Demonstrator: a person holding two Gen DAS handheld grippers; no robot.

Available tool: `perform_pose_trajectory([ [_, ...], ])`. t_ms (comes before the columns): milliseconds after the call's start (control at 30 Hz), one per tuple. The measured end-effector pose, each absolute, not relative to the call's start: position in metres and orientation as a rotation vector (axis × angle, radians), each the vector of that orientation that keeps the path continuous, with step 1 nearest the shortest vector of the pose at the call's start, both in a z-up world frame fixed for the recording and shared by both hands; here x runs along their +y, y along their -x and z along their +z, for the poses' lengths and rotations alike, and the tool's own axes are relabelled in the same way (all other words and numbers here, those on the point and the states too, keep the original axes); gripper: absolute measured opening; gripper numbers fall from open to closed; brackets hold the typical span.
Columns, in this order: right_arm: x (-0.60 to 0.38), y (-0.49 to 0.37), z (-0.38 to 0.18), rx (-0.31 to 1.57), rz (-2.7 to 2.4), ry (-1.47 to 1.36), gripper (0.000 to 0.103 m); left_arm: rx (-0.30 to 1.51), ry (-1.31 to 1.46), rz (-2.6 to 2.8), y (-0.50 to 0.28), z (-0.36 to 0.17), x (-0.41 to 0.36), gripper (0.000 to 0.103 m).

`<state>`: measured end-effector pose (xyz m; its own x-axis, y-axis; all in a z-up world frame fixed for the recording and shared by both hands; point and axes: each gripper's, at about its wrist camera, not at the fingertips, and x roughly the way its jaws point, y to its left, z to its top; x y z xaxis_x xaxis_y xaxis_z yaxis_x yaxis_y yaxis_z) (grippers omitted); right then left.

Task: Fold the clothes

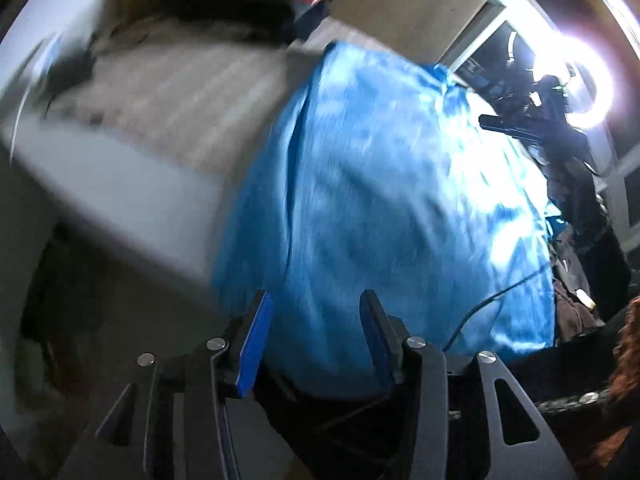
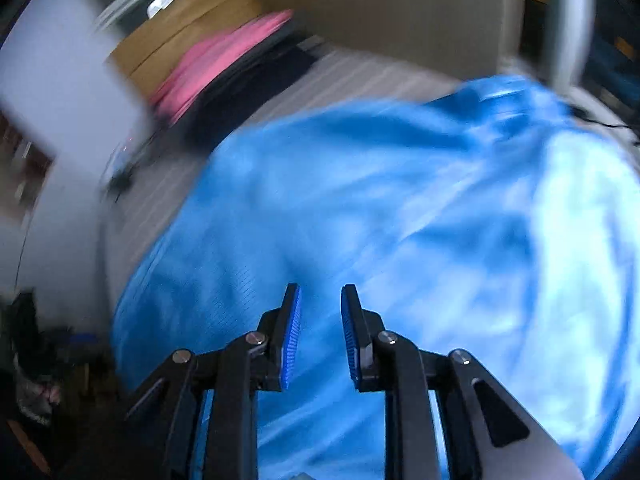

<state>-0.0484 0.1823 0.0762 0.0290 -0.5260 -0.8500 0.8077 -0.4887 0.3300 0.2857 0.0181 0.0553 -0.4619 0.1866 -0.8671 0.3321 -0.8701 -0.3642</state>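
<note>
Only leftward: ring light (image 1: 576, 84) beyond blue garment (image 1: 384, 200).

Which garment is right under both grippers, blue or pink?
The blue garment, spread beneath both open grippers; the pink one lies folded at the far end.

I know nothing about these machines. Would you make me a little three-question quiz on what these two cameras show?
1. True or false: the left tongs are clamped on the blue garment.
2. Which colour is the cloth on top of the pile at the far end of the striped surface? A) green B) pink C) yellow
3. Fill in: both the left and the right tongs stand ____, with a gap between their blue pads.

Key:
1. False; their jaws are apart, with the garment lying beyond them.
2. B.
3. open.
</note>
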Motion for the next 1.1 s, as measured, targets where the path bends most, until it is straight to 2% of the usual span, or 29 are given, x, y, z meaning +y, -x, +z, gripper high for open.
perform_pose_trajectory([
  [167,0.141,-0.054,0.050,0.496,-1.471,-1.225,0.020,0.755,-1.545,-2.486,-0.292,0.036,0.018,0.043],
  [400,0.125,-0.096,0.023,0.529,-1.472,-1.277,0.020,0.597,-1.632,-2.545,-0.279,0.018,0.019,0.043],
  [500,0.127,-0.098,0.019,0.514,-1.512,-1.317,0.020,0.606,-1.669,-2.580,-0.278,0.014,0.020,0.033],
  [533,0.127,-0.099,0.018,0.507,-1.527,-1.330,0.020,0.601,-1.673,-2.599,-0.279,0.014,0.020,0.025],
  [667,0.125,-0.107,0.021,0.522,-1.570,-1.335,0.020,0.581,-1.685,-2.674,-0.282,0.016,0.019,0.014],
  [933,0.112,-0.128,0.019,0.563,-1.652,-1.332,0.020,0.610,-1.656,-2.714,-0.290,0.033,-0.004,0.012],
  [1100,0.102,-0.133,0.019,0.580,-1.668,-1.353,0.021,0.605,-1.683,-2.676,-0.289,0.020,-0.018,0.012],
])
